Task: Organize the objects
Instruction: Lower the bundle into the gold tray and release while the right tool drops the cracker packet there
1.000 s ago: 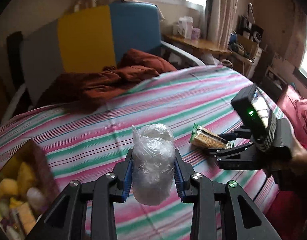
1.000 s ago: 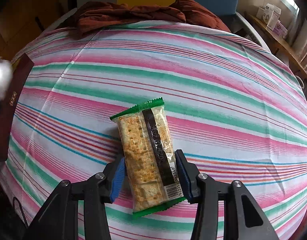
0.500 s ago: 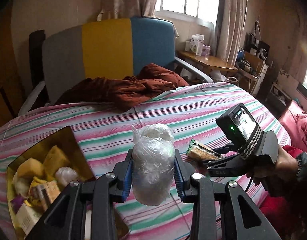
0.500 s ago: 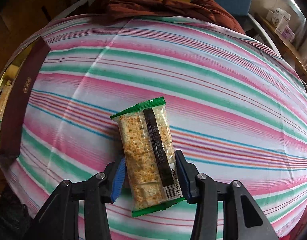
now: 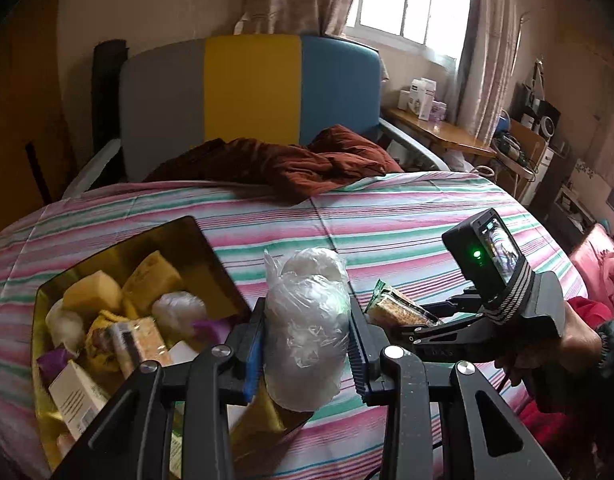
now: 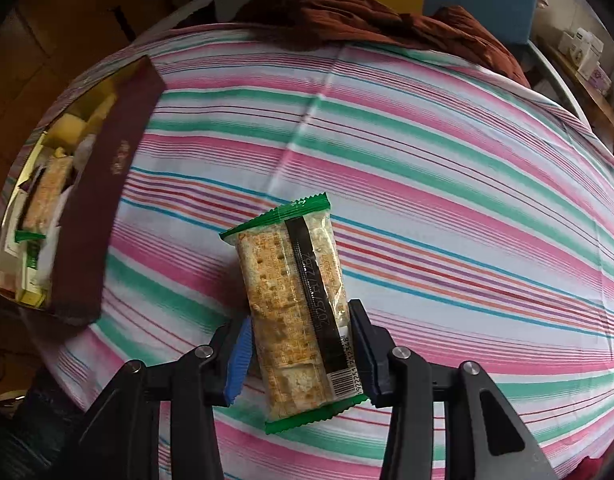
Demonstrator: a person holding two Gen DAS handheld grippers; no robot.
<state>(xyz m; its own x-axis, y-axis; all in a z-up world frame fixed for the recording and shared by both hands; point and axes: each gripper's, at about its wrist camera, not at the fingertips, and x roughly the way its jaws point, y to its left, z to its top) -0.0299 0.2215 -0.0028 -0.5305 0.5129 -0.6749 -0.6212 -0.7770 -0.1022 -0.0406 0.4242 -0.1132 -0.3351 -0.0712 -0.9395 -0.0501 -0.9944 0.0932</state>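
My left gripper [image 5: 305,346] is shut on a clear plastic-wrapped white bundle [image 5: 307,320] and holds it above the near right corner of the gold-lined box [image 5: 211,244]. The box holds several snacks and also shows in the right wrist view [image 6: 107,184] at the left, with its dark red outer wall. My right gripper [image 6: 301,354] is shut on a green-edged cracker packet [image 6: 295,304] and holds it above the striped cloth. The right gripper [image 5: 403,326] with its packet [image 5: 399,310] also shows in the left wrist view, just right of the bundle.
A striped pink, green and white cloth [image 6: 427,160] covers the round table. A rust-brown garment [image 5: 291,164] lies at the far edge, before a grey, yellow and blue chair [image 5: 251,88]. A wooden side table [image 5: 439,132] with boxes stands at the back right.
Both grippers have moved left toward the box, each still holding its item. The box has come well into both views, and the left gripper has risen above it.
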